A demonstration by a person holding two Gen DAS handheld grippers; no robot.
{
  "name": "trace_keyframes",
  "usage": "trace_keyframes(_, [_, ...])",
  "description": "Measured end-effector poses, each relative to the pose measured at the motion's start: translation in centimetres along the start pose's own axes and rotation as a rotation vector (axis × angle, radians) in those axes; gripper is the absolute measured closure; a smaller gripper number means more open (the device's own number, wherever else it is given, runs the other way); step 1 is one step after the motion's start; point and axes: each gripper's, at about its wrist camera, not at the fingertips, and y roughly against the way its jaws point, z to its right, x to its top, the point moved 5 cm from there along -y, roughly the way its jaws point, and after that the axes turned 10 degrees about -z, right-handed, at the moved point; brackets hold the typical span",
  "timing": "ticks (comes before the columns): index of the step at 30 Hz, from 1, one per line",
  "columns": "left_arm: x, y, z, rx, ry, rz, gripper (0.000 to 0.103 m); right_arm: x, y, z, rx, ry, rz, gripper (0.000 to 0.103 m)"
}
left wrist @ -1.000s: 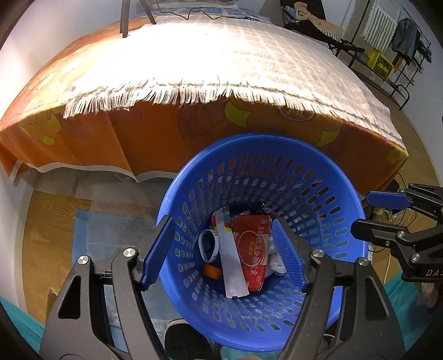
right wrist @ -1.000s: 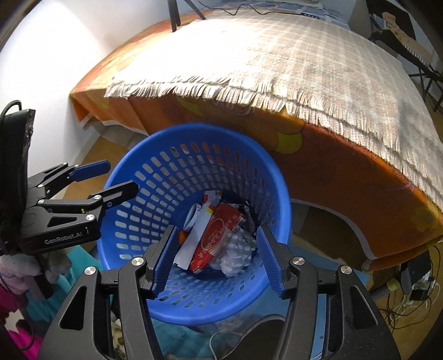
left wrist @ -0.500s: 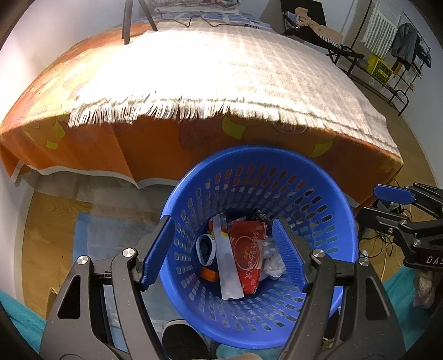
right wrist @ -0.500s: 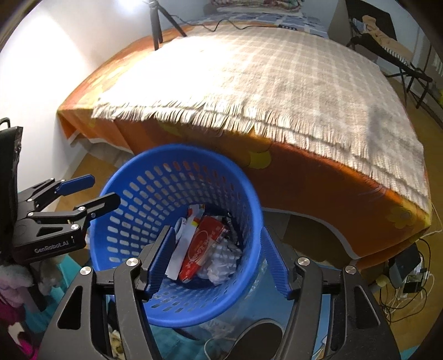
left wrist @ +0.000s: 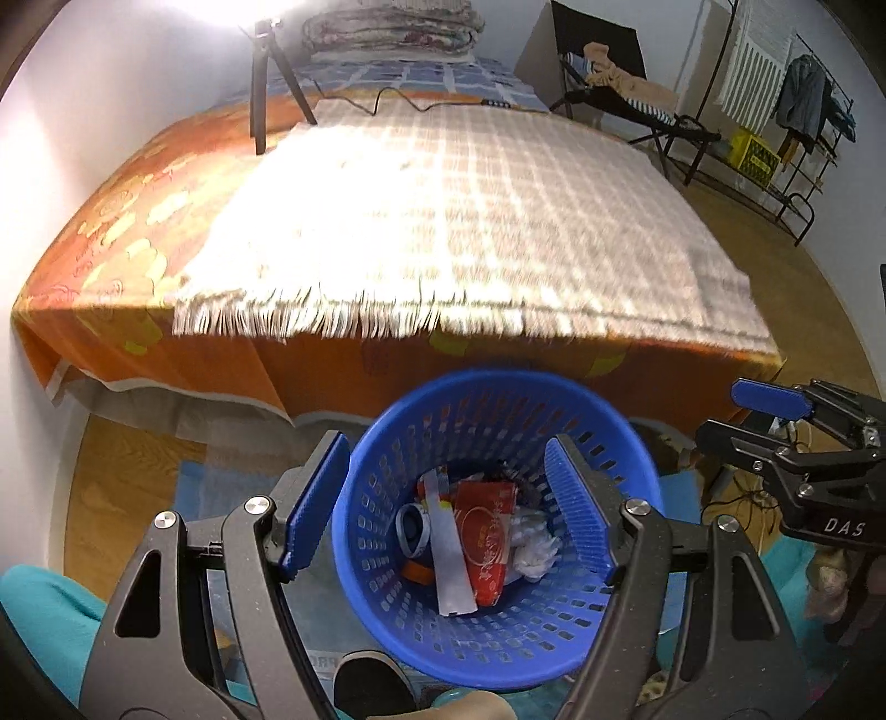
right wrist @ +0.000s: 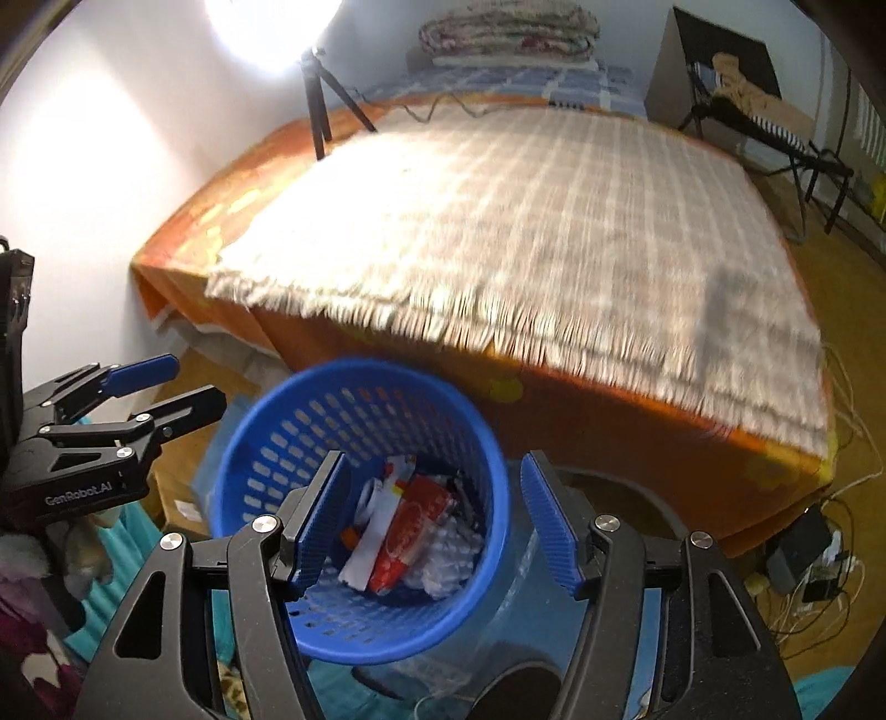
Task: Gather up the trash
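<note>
The round blue perforated plastic basket (left wrist: 498,637) sits low in the centre of both wrist views, on the floor just in front of the bed. Inside it lie a red printed wrapper (left wrist: 487,537), a long white strip of packaging (left wrist: 451,559), crumpled white paper (left wrist: 534,548) and a small blue-and-white ring-shaped item (left wrist: 412,529).

The left gripper (left wrist: 446,512) hangs above the basket with its blue-padded jaws spread wide and nothing between them. The right gripper (right wrist: 434,518) is likewise released and empty, its jaws straddling the basket's right rim.

Filling the upper half of each frame is the bed with an orange patterned sheet (left wrist: 111,232), overlaid by a beige checked fringed blanket (left wrist: 470,221). A black tripod (left wrist: 260,83) stands at upper left, folded quilts (left wrist: 387,27) at the top centre, a black folding cot (left wrist: 626,105) at upper right. Tangled cables (right wrist: 819,576) lie on the floor at lower right in the right wrist view.
</note>
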Motion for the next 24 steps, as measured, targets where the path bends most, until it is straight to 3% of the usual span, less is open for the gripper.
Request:
trace_keyframes(4, [1.3, 1.9, 0.6, -0.010, 0.000, 0.027, 0.028, 0.8, 1.6, -0.1, 0.007, -0.002, 0.034, 0.040])
trace_keyframes(9, [2.6, 4.0, 1.0, -0.021, 0.004, 0.057, 0.027, 2.0, 3.8, 0.5, 0.001, -0.023, 0.074, 0.026])
trace_keyframes(11, [3.1, 4.7, 1.2, -0.025, 0.006, 0.066, 0.027, 2.3, 4.7, 0.9, 0.003, -0.039, 0.091, 0.026])
trace_keyframes(14, [4.0, 5.9, 1.4, -0.033, 0.006, 0.093, 0.014, 2.9, 5.9, 1.4, 0.004, -0.060, 0.120, 0.025])
trace_keyframes(24, [6.3, 9.9, 2.4, -0.074, -0.004, 0.189, 0.004, 4.1, 7.9, 1.8, 0.019, -0.085, 0.166, 0.024])
